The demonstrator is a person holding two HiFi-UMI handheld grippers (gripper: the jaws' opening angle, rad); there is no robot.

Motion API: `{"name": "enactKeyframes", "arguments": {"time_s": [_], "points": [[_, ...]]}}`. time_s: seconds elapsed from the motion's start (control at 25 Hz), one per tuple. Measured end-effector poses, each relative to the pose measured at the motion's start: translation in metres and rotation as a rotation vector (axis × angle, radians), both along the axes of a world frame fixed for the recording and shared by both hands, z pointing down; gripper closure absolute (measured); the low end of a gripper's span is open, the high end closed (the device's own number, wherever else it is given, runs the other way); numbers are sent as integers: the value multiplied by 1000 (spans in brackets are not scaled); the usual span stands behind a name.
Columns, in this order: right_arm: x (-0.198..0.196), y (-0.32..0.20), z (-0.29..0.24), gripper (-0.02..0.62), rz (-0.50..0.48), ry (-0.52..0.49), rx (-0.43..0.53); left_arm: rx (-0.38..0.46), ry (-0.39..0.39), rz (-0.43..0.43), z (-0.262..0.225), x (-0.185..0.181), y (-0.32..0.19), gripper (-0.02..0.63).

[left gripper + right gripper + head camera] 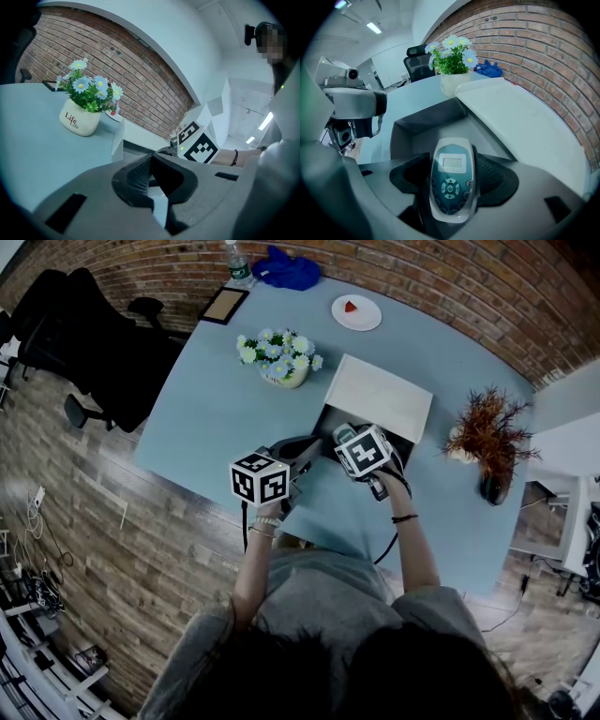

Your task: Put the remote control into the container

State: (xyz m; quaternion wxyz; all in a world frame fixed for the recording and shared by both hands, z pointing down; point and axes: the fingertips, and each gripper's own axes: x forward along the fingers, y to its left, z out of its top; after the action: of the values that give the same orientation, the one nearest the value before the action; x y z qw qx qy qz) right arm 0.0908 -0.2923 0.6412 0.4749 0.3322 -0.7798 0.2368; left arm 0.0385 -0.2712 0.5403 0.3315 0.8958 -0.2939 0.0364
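While my right gripper squeezes the remote control tight between its jaws, I am at the carrying step. The remote hangs at the front edge of the open container and is not lying inside yet. Next I think I must push it forward over the near wall, tip it down onto the box floor, and only then let go, so it does not bump the edge or drop on the tabletop. My left gripper is closed with nothing in it and sits beside the box. From the head view I see the whole tabletop, the flower pot and the raised lid, but the marker cube covers the remote. Only the right gripper view shows its screen, its buttons and the bare box floor.
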Motion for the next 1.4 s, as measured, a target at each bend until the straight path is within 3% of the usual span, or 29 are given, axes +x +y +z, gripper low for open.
{"name": "enactKeyframes", "arguments": {"time_s": [0.76,0.96,1.24,1.4], "points": [[12,1,-27,299,99,-118,107,29,1,14,-7,7,5,603],[14,0,-39,302,136,-161,141,51,1,52,-12,10,6,603],[12,-3,-68,478,189,-246,230,90,-3,76,-22,12,4,603],[10,-3,-83,529,213,-296,267,111,-13,99,-26,15,8,603]]}}
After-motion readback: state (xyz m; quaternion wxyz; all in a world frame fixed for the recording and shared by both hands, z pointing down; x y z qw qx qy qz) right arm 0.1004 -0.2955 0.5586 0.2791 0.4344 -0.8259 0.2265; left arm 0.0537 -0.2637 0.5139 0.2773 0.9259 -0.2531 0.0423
